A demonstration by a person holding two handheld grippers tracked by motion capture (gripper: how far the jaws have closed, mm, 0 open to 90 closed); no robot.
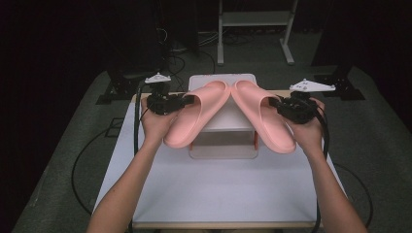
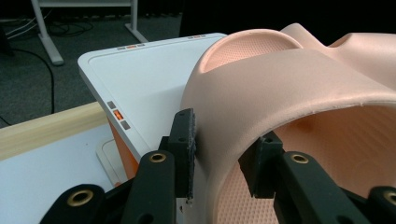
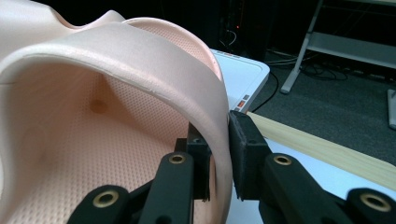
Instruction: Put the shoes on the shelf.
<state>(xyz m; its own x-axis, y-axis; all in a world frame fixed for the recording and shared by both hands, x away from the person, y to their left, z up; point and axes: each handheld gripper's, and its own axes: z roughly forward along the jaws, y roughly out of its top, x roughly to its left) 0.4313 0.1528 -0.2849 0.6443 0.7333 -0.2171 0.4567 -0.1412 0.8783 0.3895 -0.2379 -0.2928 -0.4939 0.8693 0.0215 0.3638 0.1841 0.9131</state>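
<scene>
Jaws of the left gripper [image 1: 187,100] clamped on the strap edge of the left pink slipper [image 1: 197,115], right gripper [image 1: 278,103] jaws pinching the right pink slipper [image 1: 262,114] strap, both slippers held above the white box [image 1: 223,127], toes meeting, over the white surface [image 1: 218,189].

The left slipper [image 2: 280,79], clamped in the left hand-held gripper [image 2: 224,163], looks like soft matt foam, smooth on the strap and finely dimpled on the footbed just beyond the pads. The right slipper [image 3: 140,60], pinched by the right hand-held gripper [image 3: 219,154], has the same matt, pebbled finish. Both pairs of jaws are matt black plastic with brass-coloured rivets and rough foam pads. Ahead of them sits a smooth white plastic stool [image 2: 140,79]; the tabletop [image 3: 327,149] has a pale wood edge.
</scene>
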